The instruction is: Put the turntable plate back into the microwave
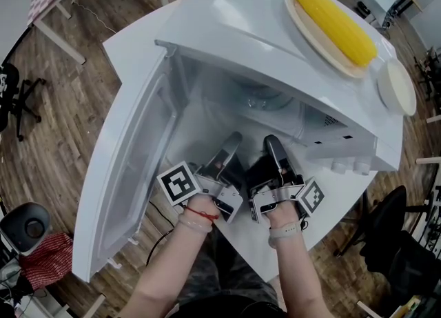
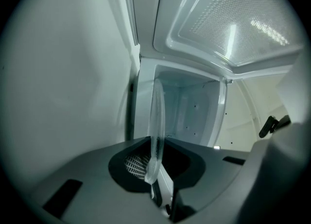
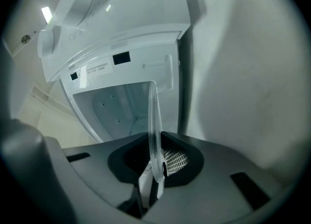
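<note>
I have the glass plate [image 1: 265, 99] by its near rim with both tools. My left gripper [image 1: 233, 141] is closed on the rim's left part and my right gripper [image 1: 273, 143] on its right part, the two just beside each other. In the left gripper view the jaws of the left gripper [image 2: 156, 143] are pressed nearly together, with only the thin clear rim of the plate [image 2: 157, 116] between them, seen edge-on. The right gripper view shows the same thing: the right gripper [image 3: 156, 139] has its jaws squeezed onto the rim of the plate [image 3: 155, 121], with no gap on either side. The plate sits in the mouth of the microwave [image 1: 227, 16], and most of it is already under the oven's roof. I cannot tell whether it touches the floor of the chamber. The microwave takes up most of the white table [image 1: 132, 46], its front turned to the near edge where I stand. Its door [image 1: 131, 165] is swung wide open on my left, towards the table's near left corner. The knobs [image 1: 350, 167] are at the right end of the front. On top of the microwave, towards the table's far right corner, a corn cob [image 1: 335, 23] lies on a shallow dish [image 1: 298, 14]. A small round white lid [image 1: 397, 87] is just beside that dish.
</note>
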